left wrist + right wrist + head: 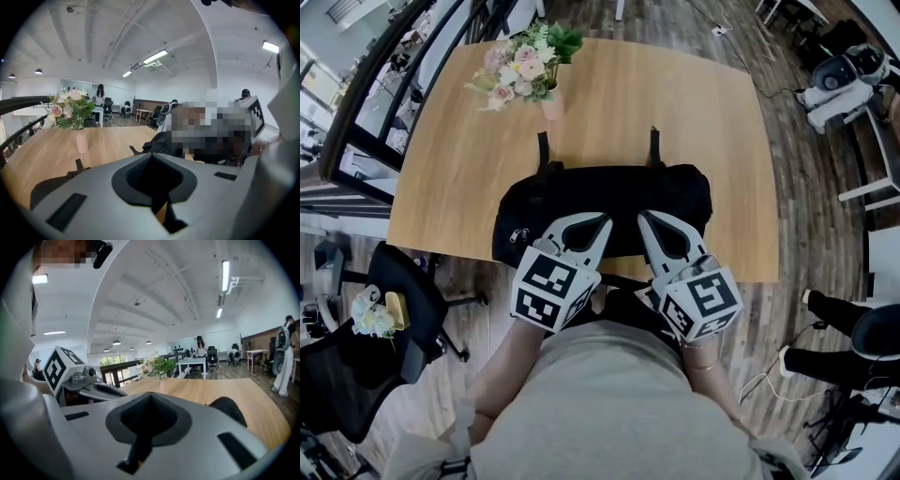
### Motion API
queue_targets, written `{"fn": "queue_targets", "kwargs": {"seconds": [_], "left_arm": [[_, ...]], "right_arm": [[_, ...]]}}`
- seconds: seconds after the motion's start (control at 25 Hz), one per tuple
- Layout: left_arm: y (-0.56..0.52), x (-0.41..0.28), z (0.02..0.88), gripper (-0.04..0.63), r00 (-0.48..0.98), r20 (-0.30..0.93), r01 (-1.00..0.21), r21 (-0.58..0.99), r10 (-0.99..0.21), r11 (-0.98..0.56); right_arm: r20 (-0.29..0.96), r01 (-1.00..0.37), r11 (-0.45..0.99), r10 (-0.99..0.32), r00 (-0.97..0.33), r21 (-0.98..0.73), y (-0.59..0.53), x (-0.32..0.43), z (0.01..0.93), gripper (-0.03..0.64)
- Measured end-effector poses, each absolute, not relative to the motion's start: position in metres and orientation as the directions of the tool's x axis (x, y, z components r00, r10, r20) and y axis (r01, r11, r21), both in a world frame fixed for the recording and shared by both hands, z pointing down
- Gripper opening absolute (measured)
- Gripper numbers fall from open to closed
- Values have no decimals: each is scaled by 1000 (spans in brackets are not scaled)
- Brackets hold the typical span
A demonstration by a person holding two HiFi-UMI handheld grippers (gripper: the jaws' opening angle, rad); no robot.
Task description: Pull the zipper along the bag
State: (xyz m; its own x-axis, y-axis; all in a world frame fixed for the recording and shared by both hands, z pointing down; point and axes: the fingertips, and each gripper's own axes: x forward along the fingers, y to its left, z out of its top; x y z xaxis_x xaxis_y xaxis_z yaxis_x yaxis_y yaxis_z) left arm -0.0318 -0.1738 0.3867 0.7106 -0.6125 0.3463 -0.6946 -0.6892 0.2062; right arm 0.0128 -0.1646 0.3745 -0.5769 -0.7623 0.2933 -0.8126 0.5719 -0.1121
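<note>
**Head view with both gripper views.** My left tongs (602,223) (151,158), grey-white plastic with a black-and-white marker cube at the rear, are pressed together with nothing between the tips. My right tongs (643,217) (149,398), of the same make, are likewise pressed together and empty. The two stand side by side, their tips angled toward each other, near but apart. They are over the near middle part of the black fabric duffel bag (675,192); whether either tip touches the cloth I cannot tell.

The bag lies lengthwise, left to right, on the light wooden tabletop (675,103), close to its near edge. Its two black straps (543,150) reach toward the far side. A small pale metal fitting (521,235) shows at the bag's left end; the zipper's line along the top I cannot make out.

A pink vase of pale pink and white flowers (525,70) stands at the far left of the tabletop, well apart from the bag. In the right gripper view, the left tongs' marker cube (57,365) appears at the left. A black office chair (398,281) stands on the floor, near left of the tabletop.
</note>
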Motion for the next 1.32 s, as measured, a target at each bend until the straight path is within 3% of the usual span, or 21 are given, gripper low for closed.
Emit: {"fn": "queue_targets", "kwargs": {"seconds": [0.52,1.32], "left_arm": [[-173,-36,386,18,703,336,-706,227,-627,-671],[-168,-34,388,18,720,335,-690,257,-608,-676]], "right_arm": [[314,-768,623,-707,-634,-148,-158,0,384,5],[326,-778,613,-713,-621,-141,-159,3,390,6]]}}
